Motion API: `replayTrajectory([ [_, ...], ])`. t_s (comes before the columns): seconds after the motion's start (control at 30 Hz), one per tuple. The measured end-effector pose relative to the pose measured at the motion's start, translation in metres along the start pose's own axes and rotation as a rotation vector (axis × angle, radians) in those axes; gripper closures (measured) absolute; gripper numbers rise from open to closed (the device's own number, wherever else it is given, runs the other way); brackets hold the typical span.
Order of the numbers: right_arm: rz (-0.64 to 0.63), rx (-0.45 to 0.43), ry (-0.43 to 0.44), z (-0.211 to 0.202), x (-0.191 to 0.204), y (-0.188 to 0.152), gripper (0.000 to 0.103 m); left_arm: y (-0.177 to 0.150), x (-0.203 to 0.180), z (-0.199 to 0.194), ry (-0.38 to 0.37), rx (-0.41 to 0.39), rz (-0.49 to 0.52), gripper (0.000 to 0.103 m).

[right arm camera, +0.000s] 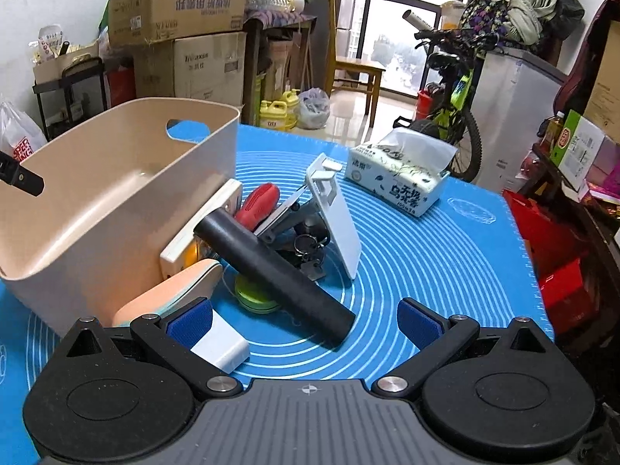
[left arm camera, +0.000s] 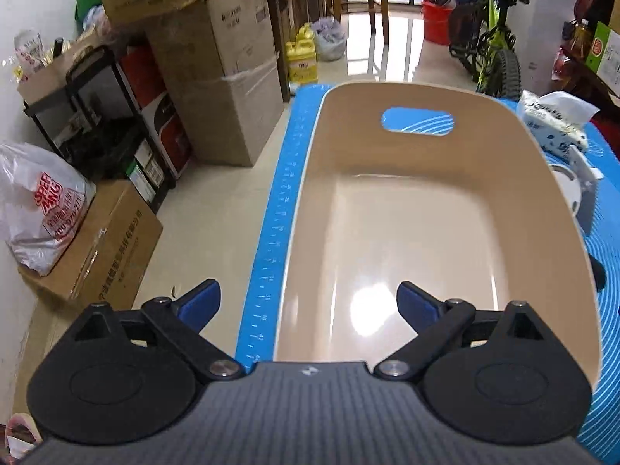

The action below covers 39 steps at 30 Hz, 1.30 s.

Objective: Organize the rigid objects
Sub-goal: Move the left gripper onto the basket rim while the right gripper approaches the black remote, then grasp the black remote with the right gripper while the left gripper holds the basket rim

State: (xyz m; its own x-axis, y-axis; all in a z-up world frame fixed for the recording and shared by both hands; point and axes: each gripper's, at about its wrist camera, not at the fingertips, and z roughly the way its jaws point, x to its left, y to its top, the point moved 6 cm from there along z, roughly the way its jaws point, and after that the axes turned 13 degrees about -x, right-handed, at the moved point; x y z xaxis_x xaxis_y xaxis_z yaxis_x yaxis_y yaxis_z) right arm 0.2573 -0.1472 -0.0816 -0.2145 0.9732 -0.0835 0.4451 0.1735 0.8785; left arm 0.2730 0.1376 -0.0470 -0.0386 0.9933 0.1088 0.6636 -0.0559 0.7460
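A beige plastic bin stands on the blue mat, with nothing in the part I see. My left gripper is open and empty above the bin's near left rim. My right gripper is open and empty, just in front of a pile beside the bin: a black tube, a red-handled tool, a white bracket, a key ring, a green disc, a peach-coloured case, a white block and a cream box.
A tissue pack lies at the mat's far side. Cardboard boxes, a black shelf and a bag stand left of the table. A bicycle and a chair stand beyond.
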Motion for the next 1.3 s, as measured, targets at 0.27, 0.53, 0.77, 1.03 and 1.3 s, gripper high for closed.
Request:
replayTrajectory([
  [0.27,-0.037,0.023,0.036,0.038,0.003,0.005,0.002,-0.008,-0.001,0.027,-0.03,0.107,0.008,0.073],
  [0.53,-0.15,0.105,0.186,0.077,0.01,0.005,0.005,-0.005,0.014,0.031,-0.02,0.102,-0.064,0.094],
  [0.77,-0.195,0.129,0.259,0.088,0.009,0.01,0.024,-0.003,0.012,0.032,-0.023,0.098,-0.061,0.094],
  [1.03,-0.249,0.143,0.307,0.095,0.019,0.007,0.042,-0.001,0.015,0.034,-0.029,0.103,-0.058,0.094],
  [1.3,-0.281,0.12,0.315,0.095,0.025,0.008,0.056,-0.003,0.015,0.035,-0.051,0.101,-0.053,0.095],
])
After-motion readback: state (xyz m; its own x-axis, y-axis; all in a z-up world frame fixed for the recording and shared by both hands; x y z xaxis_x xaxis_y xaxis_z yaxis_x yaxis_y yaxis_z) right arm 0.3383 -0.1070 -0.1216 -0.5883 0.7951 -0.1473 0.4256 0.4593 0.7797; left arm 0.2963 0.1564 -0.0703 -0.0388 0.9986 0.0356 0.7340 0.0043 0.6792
